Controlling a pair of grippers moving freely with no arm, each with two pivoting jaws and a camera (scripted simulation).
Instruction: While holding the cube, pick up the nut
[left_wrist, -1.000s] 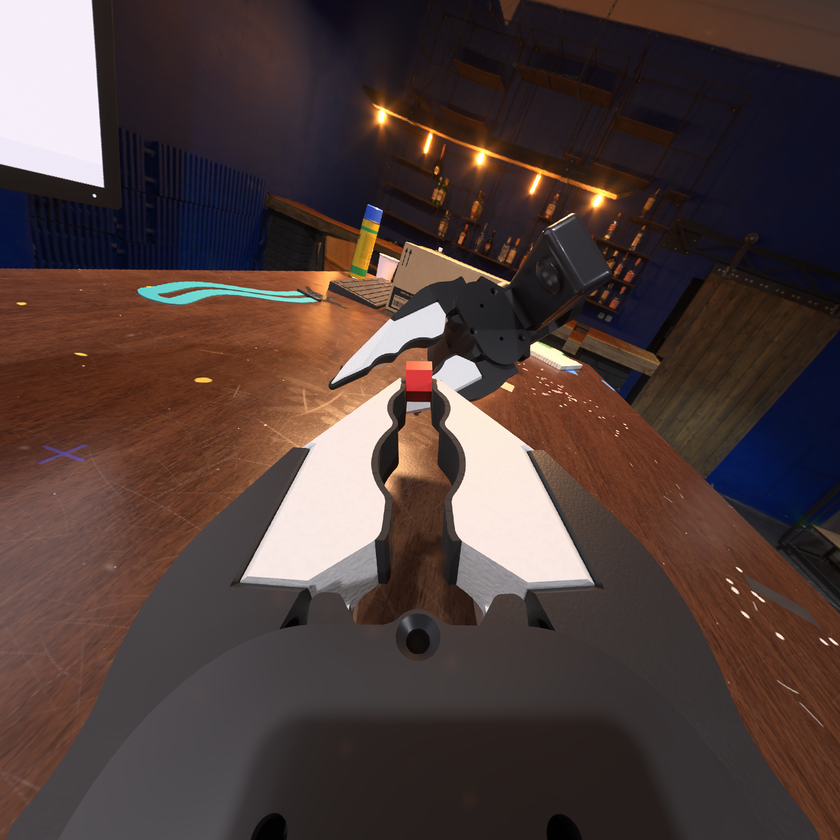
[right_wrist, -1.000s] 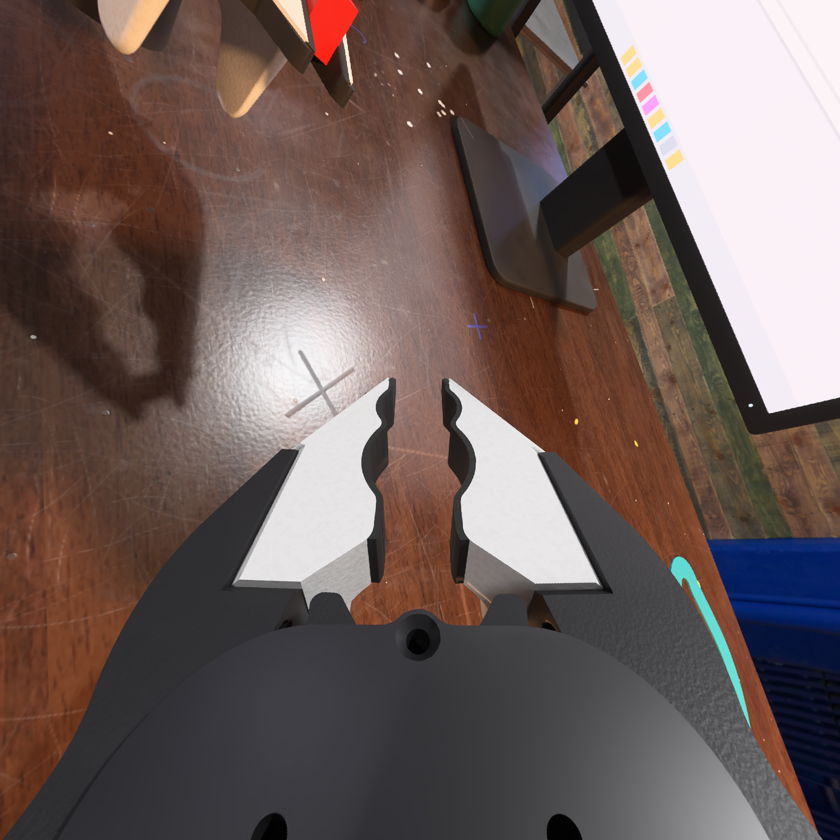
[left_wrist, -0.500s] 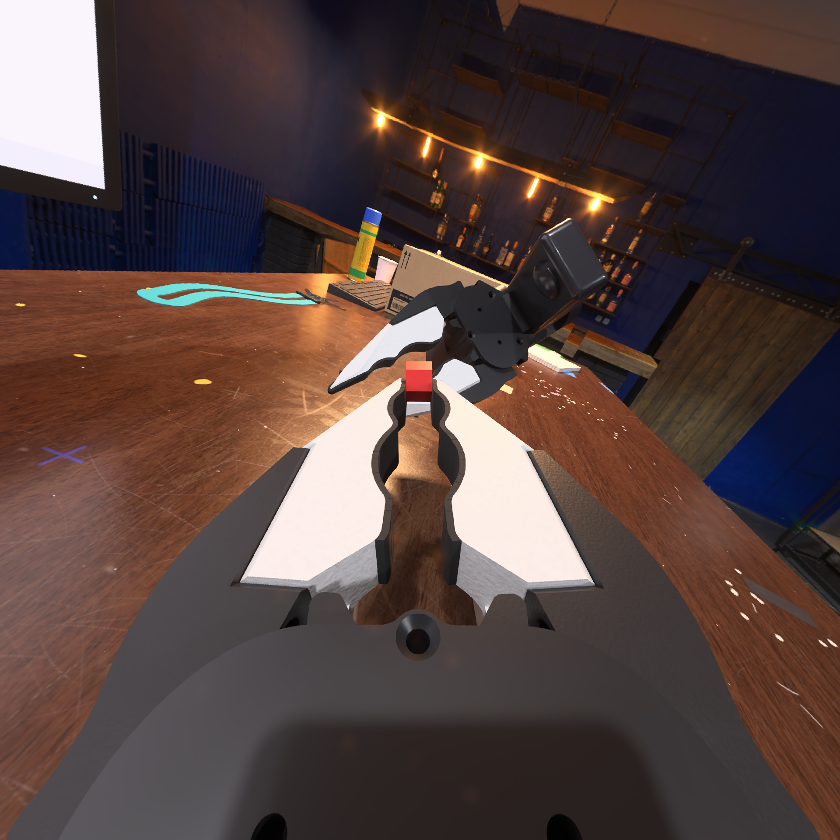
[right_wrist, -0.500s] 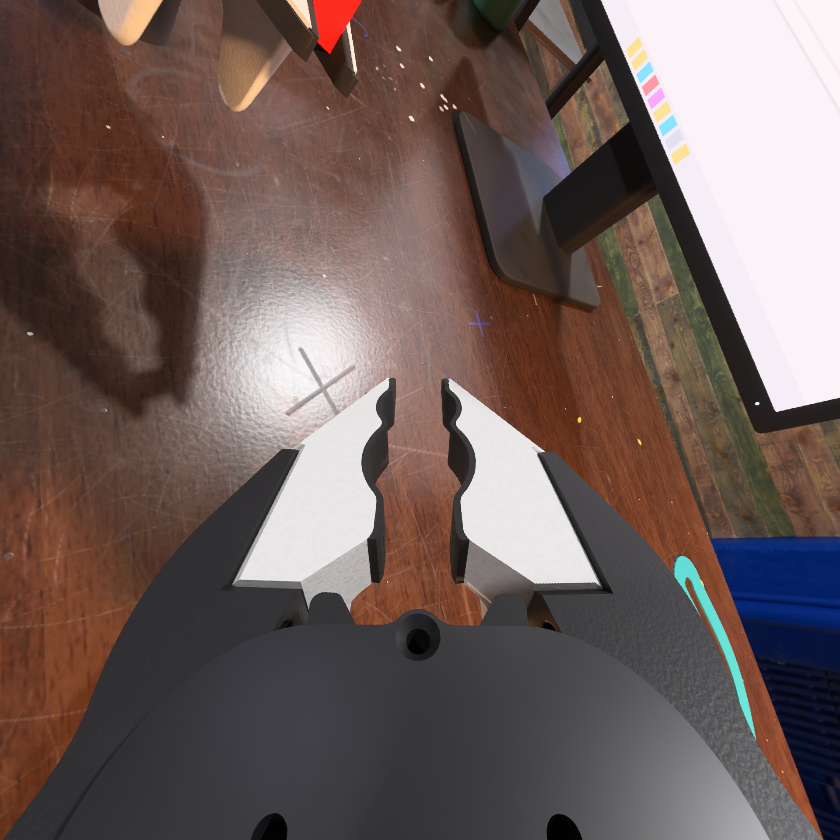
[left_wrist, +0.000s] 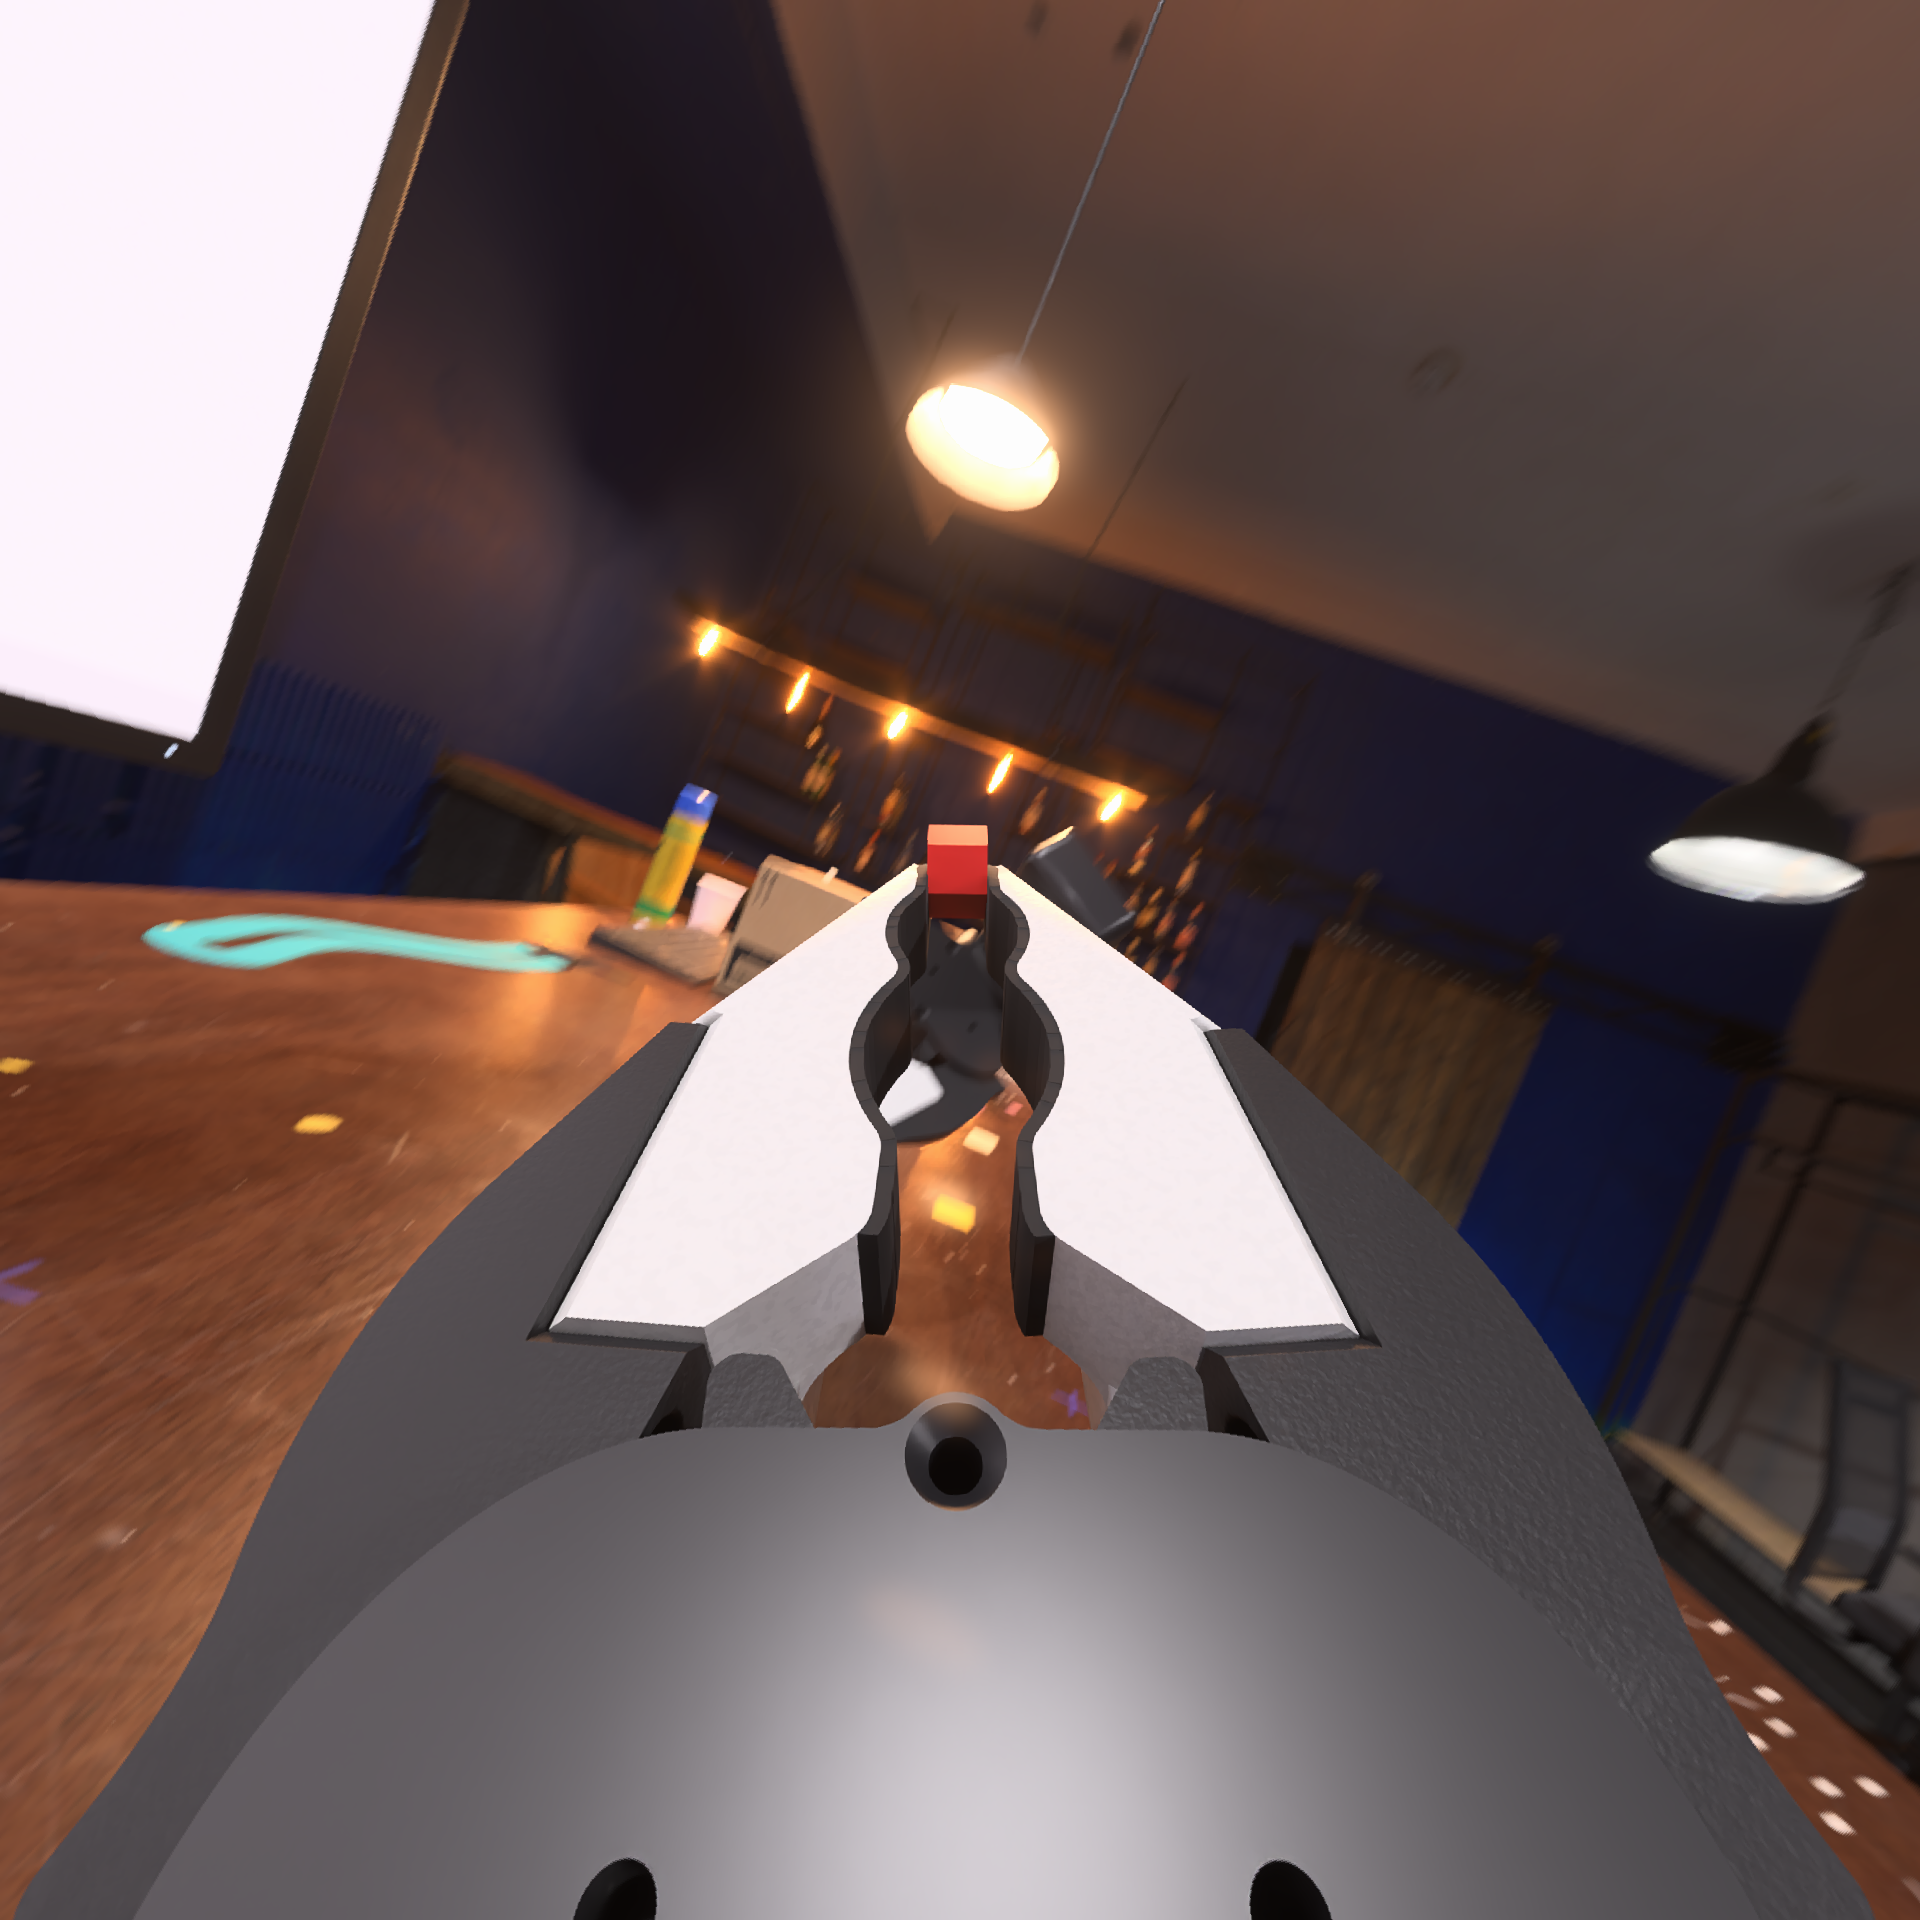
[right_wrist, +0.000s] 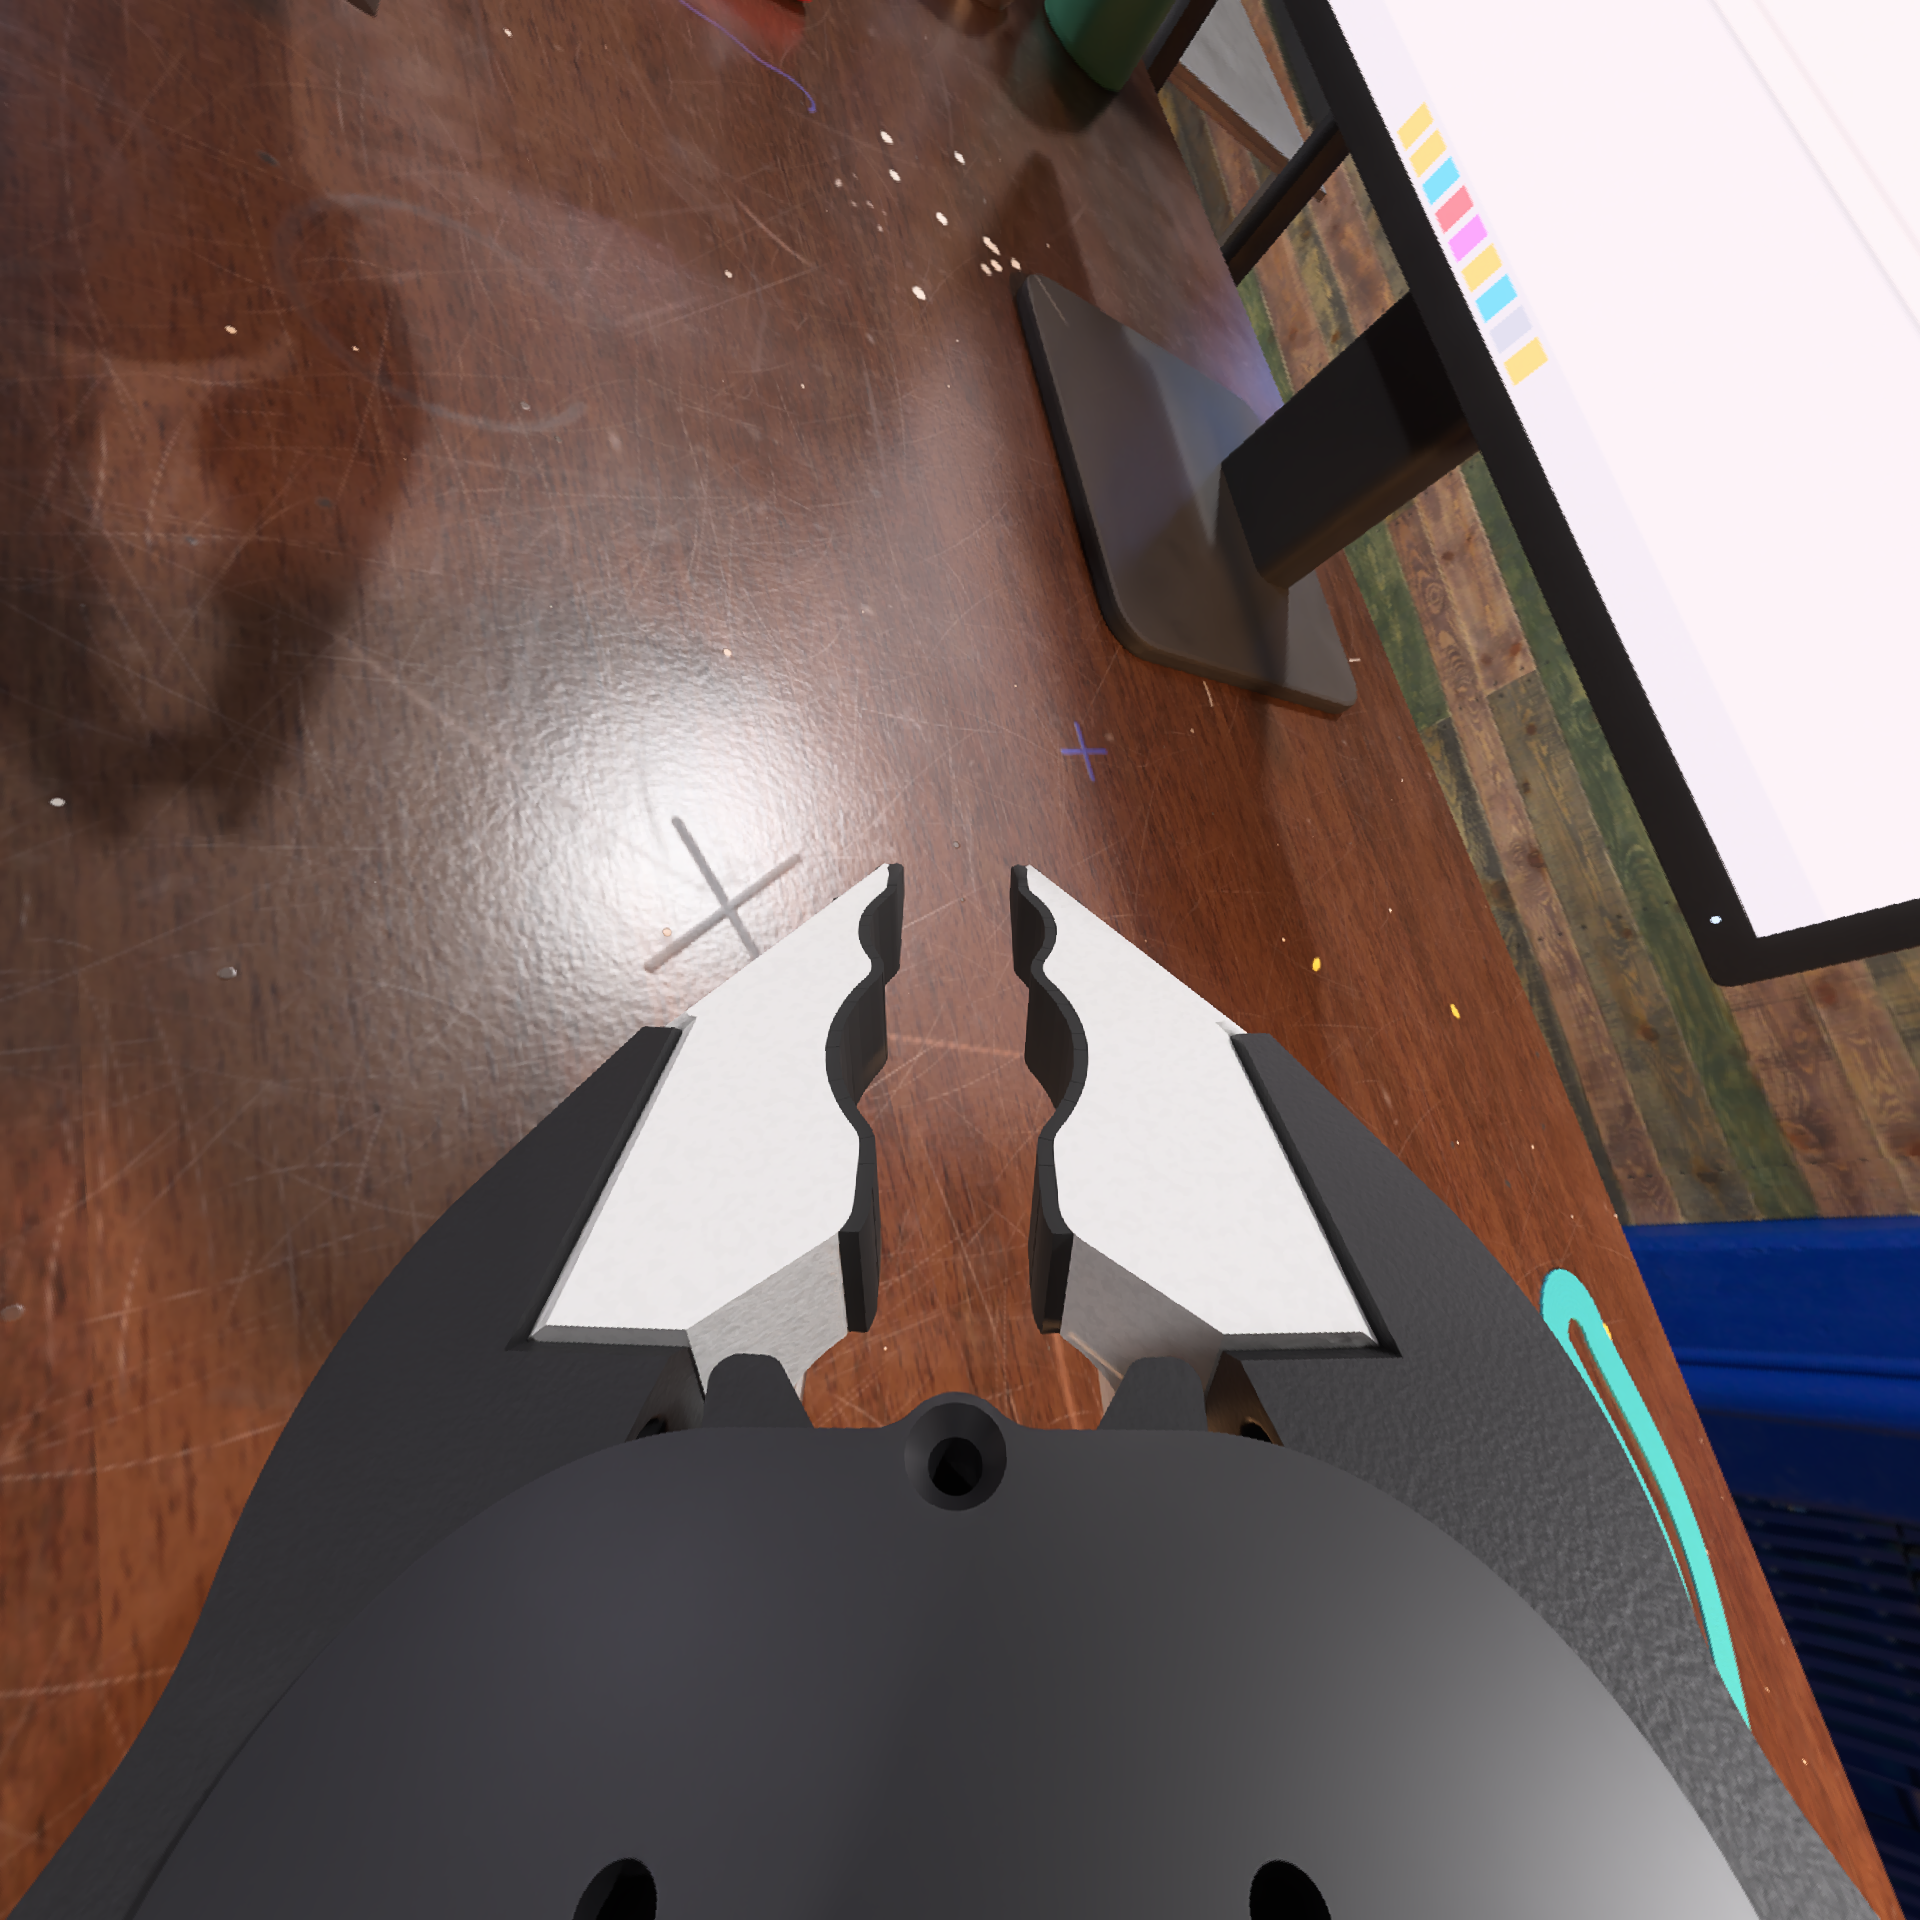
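Between left tool tips: red cube.

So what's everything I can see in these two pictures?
Cube: one, red, pinched at the left gripper's tips.
Table: one, scratched brown wood, under both grippers.
Screen: one, white with a black frame, on a dark stand at the table edge.
Bottle: one, yellow with a blue cap, far end of the table.
Cup: one, white, beside the bottle.
Box: one, tan cardboard, beside the cup.
Ceiling lamps: two, one lit round, one dark-shaded.
Nut: none in view.
Left gripper: shut on the cube.
Right gripper: open, empty, above the table.
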